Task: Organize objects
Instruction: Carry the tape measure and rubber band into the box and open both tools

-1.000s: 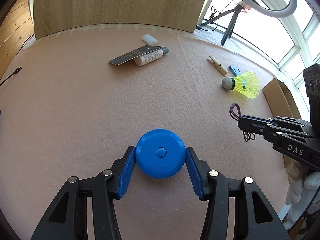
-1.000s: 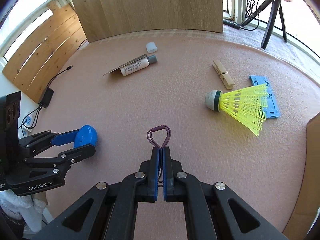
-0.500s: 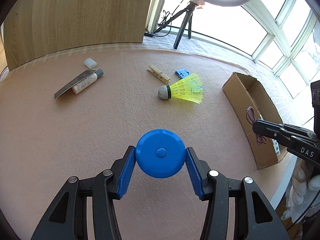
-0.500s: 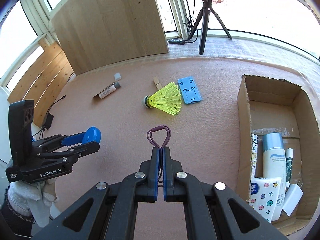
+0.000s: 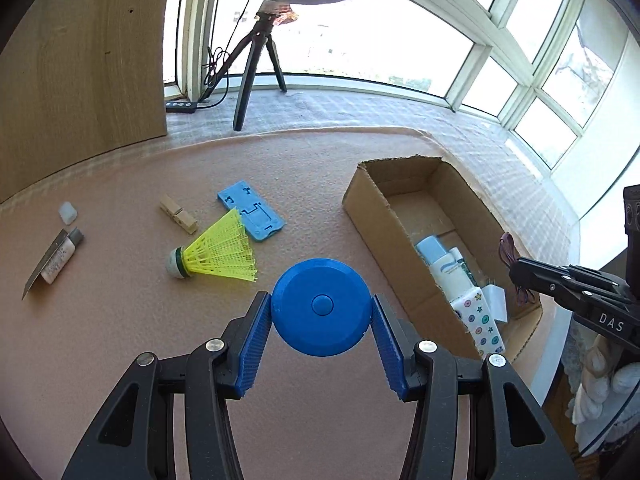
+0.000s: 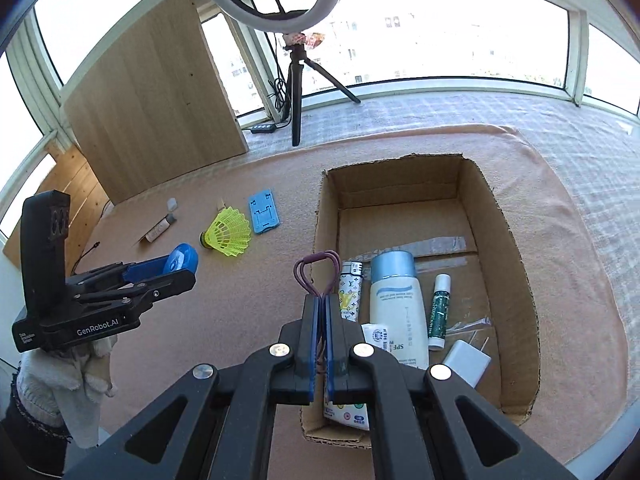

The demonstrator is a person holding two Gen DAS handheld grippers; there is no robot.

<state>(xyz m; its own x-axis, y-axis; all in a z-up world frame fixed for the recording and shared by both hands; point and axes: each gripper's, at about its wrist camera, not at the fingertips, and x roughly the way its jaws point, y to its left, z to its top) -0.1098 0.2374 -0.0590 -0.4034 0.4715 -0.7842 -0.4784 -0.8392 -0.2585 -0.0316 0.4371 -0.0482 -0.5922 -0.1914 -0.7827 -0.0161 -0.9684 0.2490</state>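
My left gripper (image 5: 321, 320) is shut on a round blue disc (image 5: 321, 306), held above the pink mat left of the cardboard box (image 5: 362, 208); in the right wrist view the left gripper (image 6: 176, 270) shows that disc (image 6: 182, 263) edge-on. My right gripper (image 6: 319, 300) is shut on a purple hair tie (image 6: 318, 270), hanging over the box's (image 6: 326, 216) left wall; from the left wrist view the right gripper (image 5: 516, 276) holds the tie (image 5: 510, 254) over the box's near right part. On the mat lie a yellow shuttlecock (image 5: 218, 252), a blue phone stand (image 5: 252, 210) and a wooden clothespin (image 5: 179, 214).
The box holds a white lotion bottle (image 6: 398, 312), a green tube (image 6: 439, 312), a lighter (image 6: 349, 288), a white charger (image 6: 466, 362) and a patterned pack (image 5: 478, 322). A small tube on a dark card (image 5: 56, 260) and a white cap (image 5: 67, 213) lie far left. A ring-light tripod (image 6: 295, 92) stands behind.
Both grippers swung right and rose with their loads. The box came into view; the right gripper now hangs over it, the left one near its left side.
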